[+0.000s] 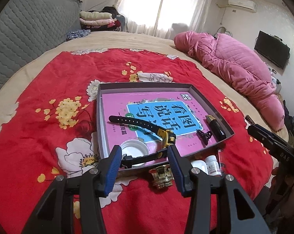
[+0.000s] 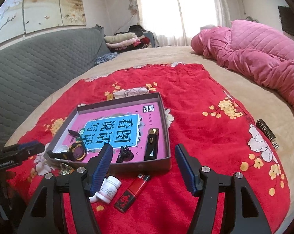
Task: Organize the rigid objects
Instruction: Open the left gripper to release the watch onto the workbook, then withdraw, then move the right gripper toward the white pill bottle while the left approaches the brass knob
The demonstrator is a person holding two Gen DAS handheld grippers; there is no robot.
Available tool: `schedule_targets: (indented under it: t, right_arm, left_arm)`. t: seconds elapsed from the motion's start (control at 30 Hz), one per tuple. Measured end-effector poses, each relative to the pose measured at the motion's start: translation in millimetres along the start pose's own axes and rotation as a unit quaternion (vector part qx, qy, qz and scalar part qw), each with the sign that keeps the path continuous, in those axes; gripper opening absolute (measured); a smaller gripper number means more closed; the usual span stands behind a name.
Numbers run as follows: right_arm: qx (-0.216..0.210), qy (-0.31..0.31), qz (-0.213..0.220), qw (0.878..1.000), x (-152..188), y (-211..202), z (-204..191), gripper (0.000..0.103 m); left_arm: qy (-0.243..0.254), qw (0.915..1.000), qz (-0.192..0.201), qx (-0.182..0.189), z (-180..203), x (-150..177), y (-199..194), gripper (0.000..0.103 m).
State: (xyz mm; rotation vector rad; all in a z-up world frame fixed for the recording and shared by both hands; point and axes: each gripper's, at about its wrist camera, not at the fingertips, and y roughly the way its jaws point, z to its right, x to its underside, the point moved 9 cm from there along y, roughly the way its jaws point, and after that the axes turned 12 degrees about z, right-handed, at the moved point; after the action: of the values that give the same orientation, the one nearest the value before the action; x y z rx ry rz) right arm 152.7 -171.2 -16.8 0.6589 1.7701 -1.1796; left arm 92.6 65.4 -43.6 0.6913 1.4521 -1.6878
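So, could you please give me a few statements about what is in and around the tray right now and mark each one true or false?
1. The watch lies in the tray. True.
2. The red lighter is inside the tray. False: it lies on the red cloth in front of the tray.
3. The left gripper is open. True.
4. The right gripper grips the white pill bottle. False: its jaws are open and hold nothing; the bottle lies on the cloth.
5. The black hair clip is in the tray. True.
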Motion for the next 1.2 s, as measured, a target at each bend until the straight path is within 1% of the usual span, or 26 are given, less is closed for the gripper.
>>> schedule_targets:
  t: [0.27, 0.53, 0.7, 0.93, 1.03, 1.2]
  right_arm:
    - [-0.008, -0.010, 0.003, 1.000, -1, -9, -7, 0.068]
    - [-0.040, -0.051, -0.010, 0.998, 7, -10, -31, 0.068]
    - [-0.061, -0.084, -0.028, 0.994, 18, -9, -46, 0.068]
    - [-0.080, -0.137, -0.053, 0.986, 37, -8, -63, 0.068]
    - [-0.085, -0.151, -0.065, 0.983, 46, -6, -66, 0.068]
    - [-0.090, -0.154, -0.085, 0.980, 58, -1, -66, 0.069]
  left_arm:
    - [0.000, 1.0000, -0.006, 0.002, 3, 3, -5, 0.049]
    - [0.016, 0.9997, -0.017, 0.012, 16, 10, -7, 0.049]
    - [0.019, 0.9995, -0.022, 0.015, 21, 14, -7, 0.049]
    - [0.019, 0.9993, -0.028, 0.017, 22, 18, -8, 0.049]
    - [0.020, 0.9991, -0.032, 0.017, 23, 20, -7, 0.049]
    - [0.019, 0.9988, -0.043, 0.016, 22, 26, -4, 0.049]
